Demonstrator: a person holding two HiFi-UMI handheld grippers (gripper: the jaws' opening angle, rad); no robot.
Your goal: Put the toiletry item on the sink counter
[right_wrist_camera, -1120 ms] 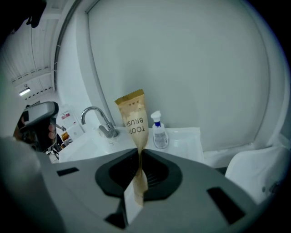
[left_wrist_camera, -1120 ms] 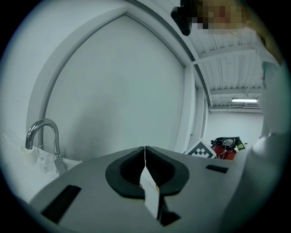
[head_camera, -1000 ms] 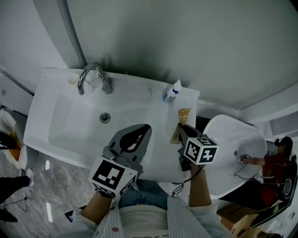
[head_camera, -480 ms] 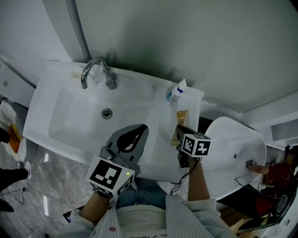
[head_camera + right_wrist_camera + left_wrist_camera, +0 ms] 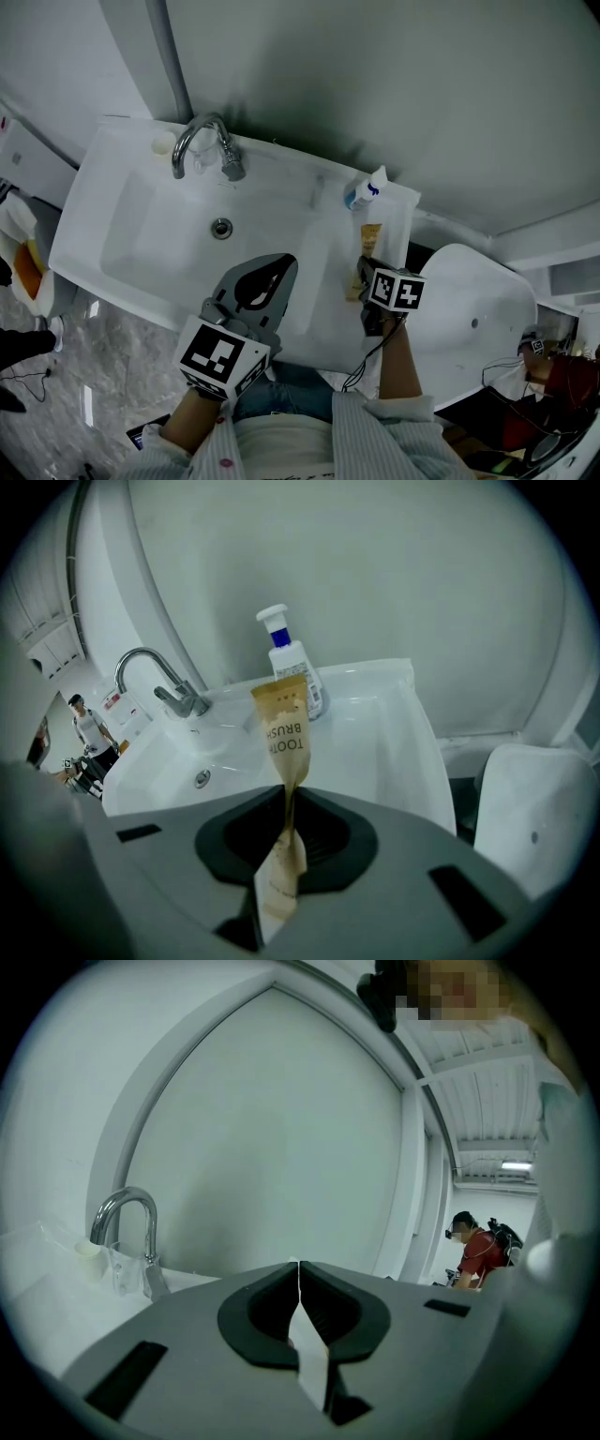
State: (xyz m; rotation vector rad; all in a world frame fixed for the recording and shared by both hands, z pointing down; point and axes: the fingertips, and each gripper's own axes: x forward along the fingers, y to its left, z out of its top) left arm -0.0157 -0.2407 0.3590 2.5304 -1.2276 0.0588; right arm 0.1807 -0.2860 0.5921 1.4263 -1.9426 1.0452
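Note:
A tan paper toothbrush packet (image 5: 284,738) stands upright between the jaws of my right gripper (image 5: 287,794). The pads pinch its lower part, and the jaws have just been opening a little with the packet still between them. In the head view the right gripper (image 5: 364,274) points steeply down over the flat right side of the white sink counter (image 5: 397,230), with the packet (image 5: 369,246) close above it. My left gripper (image 5: 283,265) hangs over the front of the basin, its jaws shut (image 5: 298,1265) and nothing held.
A white bottle with a blue collar (image 5: 366,190) stands at the counter's back right corner, just beyond the packet. A chrome faucet (image 5: 206,145) and a small cup (image 5: 163,143) are at the back left. A white toilet (image 5: 469,319) is right of the sink. A person in red (image 5: 478,1251) is farther off.
My right gripper has sunk toward the counter with the packet in it. The left gripper has barely shifted.

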